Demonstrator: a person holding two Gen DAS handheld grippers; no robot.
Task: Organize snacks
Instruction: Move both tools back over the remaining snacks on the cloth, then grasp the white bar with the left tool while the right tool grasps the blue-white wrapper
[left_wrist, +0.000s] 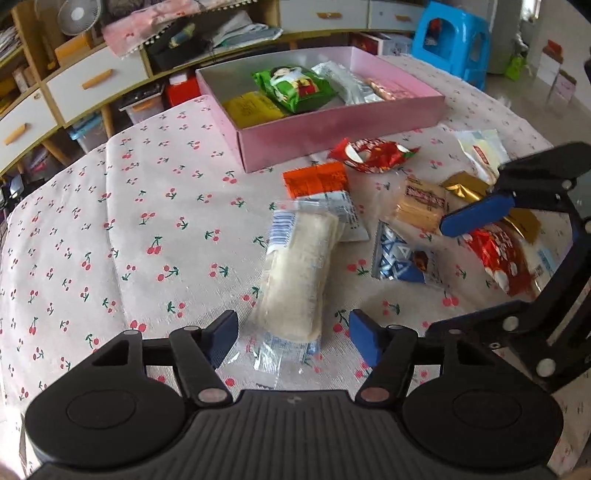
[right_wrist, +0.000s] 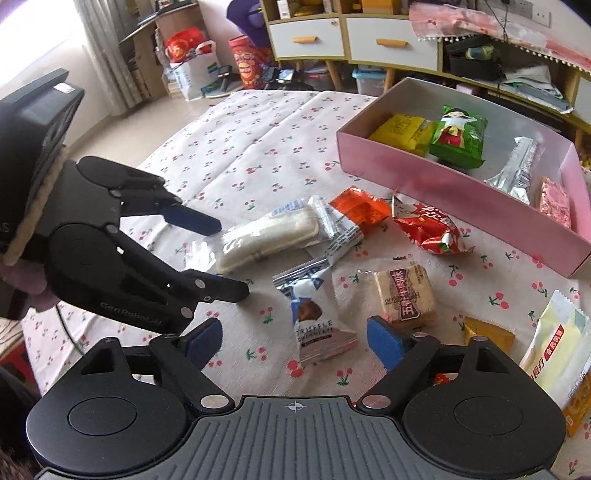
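Loose snacks lie on a cherry-print tablecloth (left_wrist: 110, 221) in front of a pink box (left_wrist: 332, 122). My left gripper (left_wrist: 293, 338) is open, its fingers on either side of the near end of a long white pastry pack (left_wrist: 295, 273), apart from it. The same pack shows in the right wrist view (right_wrist: 266, 236), with the left gripper (right_wrist: 231, 258) open around its end. My right gripper (right_wrist: 295, 343) is open, straddling a blue-and-white truffle chocolate packet (right_wrist: 314, 317). The box (right_wrist: 436, 177) holds yellow, green, silver and pink packs.
Around lie an orange pack (left_wrist: 317, 179), a red pack (left_wrist: 373, 153), a tan biscuit square (right_wrist: 404, 295), a gold piece (right_wrist: 487, 332) and a pale yellow pack (right_wrist: 557, 350). Drawers and shelves stand behind the table; a blue stool (left_wrist: 454, 37) is at the far right.
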